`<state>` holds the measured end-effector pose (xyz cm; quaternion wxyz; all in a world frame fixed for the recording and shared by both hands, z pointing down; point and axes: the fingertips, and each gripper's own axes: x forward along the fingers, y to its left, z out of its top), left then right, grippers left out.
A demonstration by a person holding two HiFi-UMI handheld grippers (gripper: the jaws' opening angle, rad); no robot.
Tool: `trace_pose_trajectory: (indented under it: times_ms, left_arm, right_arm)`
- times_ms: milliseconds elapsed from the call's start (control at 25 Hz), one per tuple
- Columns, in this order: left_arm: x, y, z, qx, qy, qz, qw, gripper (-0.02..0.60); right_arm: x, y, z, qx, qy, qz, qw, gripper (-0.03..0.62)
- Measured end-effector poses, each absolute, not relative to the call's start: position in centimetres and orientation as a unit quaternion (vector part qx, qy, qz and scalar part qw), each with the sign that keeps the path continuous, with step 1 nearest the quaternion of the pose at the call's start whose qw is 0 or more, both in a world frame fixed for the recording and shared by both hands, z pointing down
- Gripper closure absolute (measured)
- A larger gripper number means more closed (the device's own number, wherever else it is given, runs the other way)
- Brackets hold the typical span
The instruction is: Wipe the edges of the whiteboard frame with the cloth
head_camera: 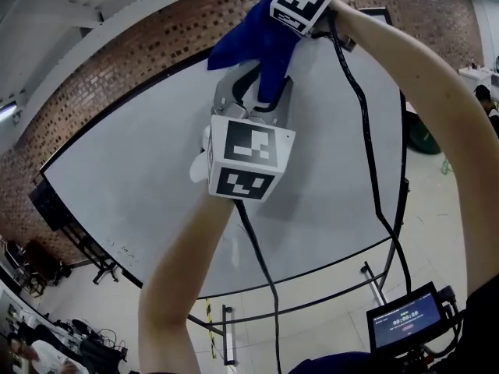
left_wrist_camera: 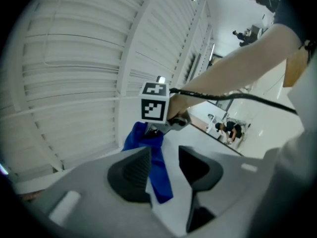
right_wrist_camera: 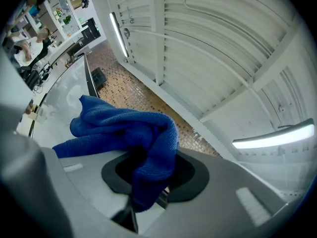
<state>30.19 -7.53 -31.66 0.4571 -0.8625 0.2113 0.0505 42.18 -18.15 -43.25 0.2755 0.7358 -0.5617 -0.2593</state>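
Your right hand-held gripper clenched on crumpled blue cloth, left hand-held gripper released, cloth's tail between its jaws, digits on black monitor unreadable — head view only

Workshop hall with brick wall, corrugated roof.

Blue microfibre cloth, bunched, at upper centre of head view, clamped in the right hand-held gripper. It sits at the top edge of the thin black frame of the large white whiteboard. Its loose tail hangs down over the board face, between the parted jaws of the left hand-held gripper, lying against one pad only. The board fills mid-frame.
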Motion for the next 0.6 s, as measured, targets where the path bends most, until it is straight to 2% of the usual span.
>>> trace_pose_trajectory:
  times_ms: [280,480,600]
  left_arm:
    - [33.2,-1.2,-26.0,-0.893,0.101,0.092,0.429,0.408]
    - [38.4,1.6,-24.7,-0.897,0.042,0.086,0.431,0.41]
    - [42.0,-0.2,-24.8,-0.918,0.054,0.069,0.386,0.42]
  right_arm:
    - [44.7,-16.7,-43.5,0.747,-0.558,-0.249,0.262,0.477]
    - [47.9,-15.4,-43.5,0.764,-0.538,-0.229,0.272,0.477]
    - [48.8,-14.7,-43.9,0.771,-0.525,-0.226,0.281,0.477]
